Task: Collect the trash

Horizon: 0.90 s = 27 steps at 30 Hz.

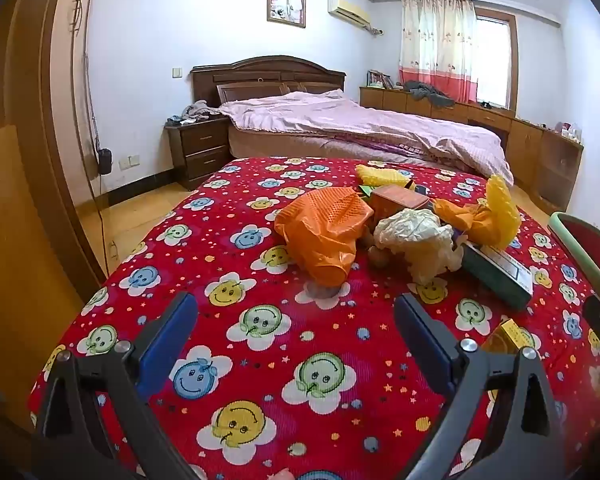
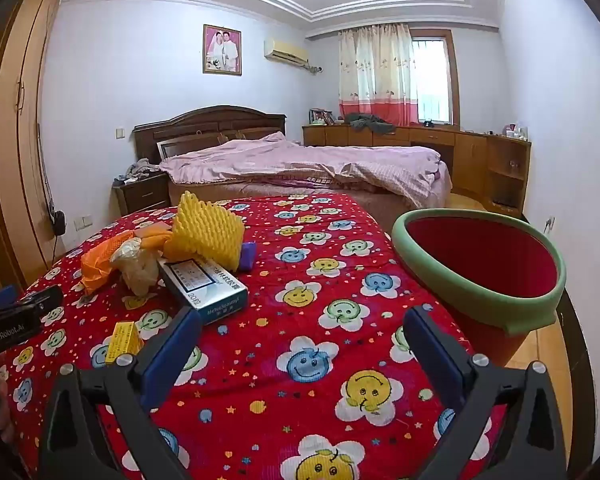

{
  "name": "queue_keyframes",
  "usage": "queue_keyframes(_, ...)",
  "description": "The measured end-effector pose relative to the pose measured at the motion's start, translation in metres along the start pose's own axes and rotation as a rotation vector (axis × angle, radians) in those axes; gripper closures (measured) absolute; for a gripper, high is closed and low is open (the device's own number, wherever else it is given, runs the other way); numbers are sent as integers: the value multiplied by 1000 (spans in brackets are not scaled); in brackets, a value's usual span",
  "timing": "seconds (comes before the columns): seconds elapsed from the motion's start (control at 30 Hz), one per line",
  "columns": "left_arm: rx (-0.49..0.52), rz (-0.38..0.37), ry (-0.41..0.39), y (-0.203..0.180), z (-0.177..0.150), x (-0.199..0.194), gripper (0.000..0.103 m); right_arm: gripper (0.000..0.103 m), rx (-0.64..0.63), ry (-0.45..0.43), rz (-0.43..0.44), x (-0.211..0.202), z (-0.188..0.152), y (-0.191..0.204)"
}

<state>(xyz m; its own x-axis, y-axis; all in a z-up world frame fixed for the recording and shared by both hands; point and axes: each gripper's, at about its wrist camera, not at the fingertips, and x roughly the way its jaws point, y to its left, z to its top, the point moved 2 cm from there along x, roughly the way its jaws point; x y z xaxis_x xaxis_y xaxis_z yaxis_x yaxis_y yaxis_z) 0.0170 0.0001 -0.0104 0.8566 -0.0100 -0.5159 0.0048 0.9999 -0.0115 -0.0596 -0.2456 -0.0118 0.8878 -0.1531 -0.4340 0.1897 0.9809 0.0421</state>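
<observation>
A heap of trash lies on the red smiley-flower cloth: an orange plastic bag, a crumpled whitish bag, yellow foam netting, a small orange-brown box and a green-and-white carton. My left gripper hovers open in front of the orange bag, nothing between its fingers. In the right wrist view the carton, yellow netting and a small yellow box lie to the left of my right gripper, which is open and holds nothing. The left gripper's body shows at the left edge.
A red bucket with a green rim stands at the table's right side. Behind the table are a bed with a pink cover, a nightstand and wooden cabinets. A wardrobe lines the left wall.
</observation>
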Motion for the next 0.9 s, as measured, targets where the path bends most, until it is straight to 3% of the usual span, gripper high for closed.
queue_keyframes(0.9,-2,4,5,0,0,0,5,0,0,-2,0,0,0,0)
